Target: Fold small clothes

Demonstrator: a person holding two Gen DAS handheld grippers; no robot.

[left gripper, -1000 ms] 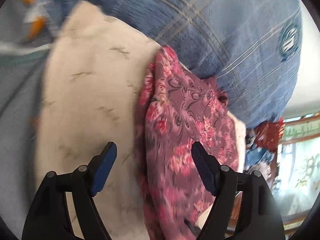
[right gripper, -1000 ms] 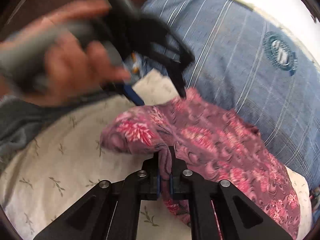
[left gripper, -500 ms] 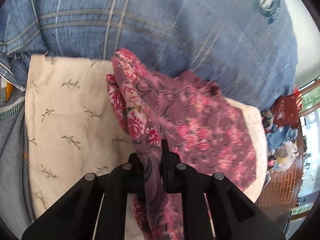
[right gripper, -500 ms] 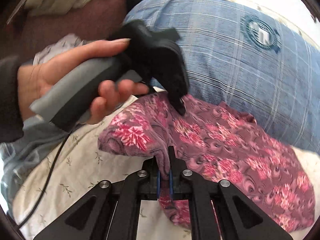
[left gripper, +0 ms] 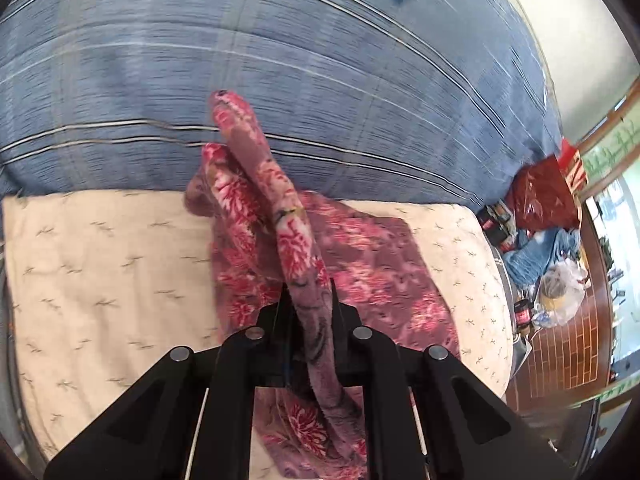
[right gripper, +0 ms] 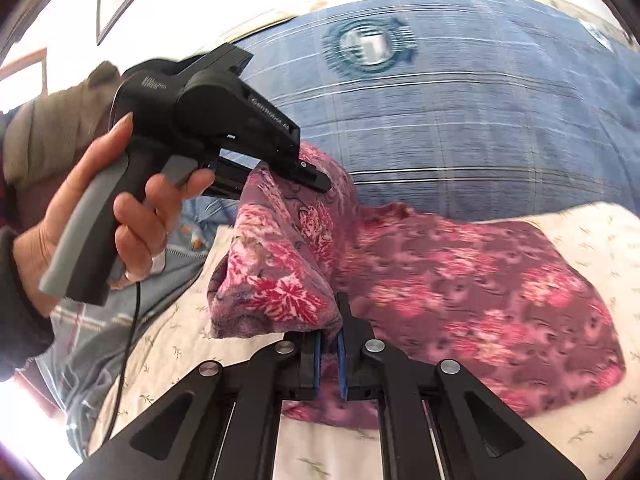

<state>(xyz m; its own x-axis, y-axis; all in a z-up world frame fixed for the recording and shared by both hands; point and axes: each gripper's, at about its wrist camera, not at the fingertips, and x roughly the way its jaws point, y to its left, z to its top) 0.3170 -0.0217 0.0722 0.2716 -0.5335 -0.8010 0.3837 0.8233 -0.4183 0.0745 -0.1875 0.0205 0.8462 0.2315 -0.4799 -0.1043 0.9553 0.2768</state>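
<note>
Both tools clamped on floral garment (right gripper: 460, 292): right tool (right gripper: 329, 354) lower centre, left tool (left gripper: 310, 312) likewise. Rest trails on cream sheet (left gripper: 100, 272), frame centre. Soft, light, limp; sags between grips. Best held at edge corners.

Both wrist views look closely down at the floral cloth (left gripper: 372, 264).
</note>
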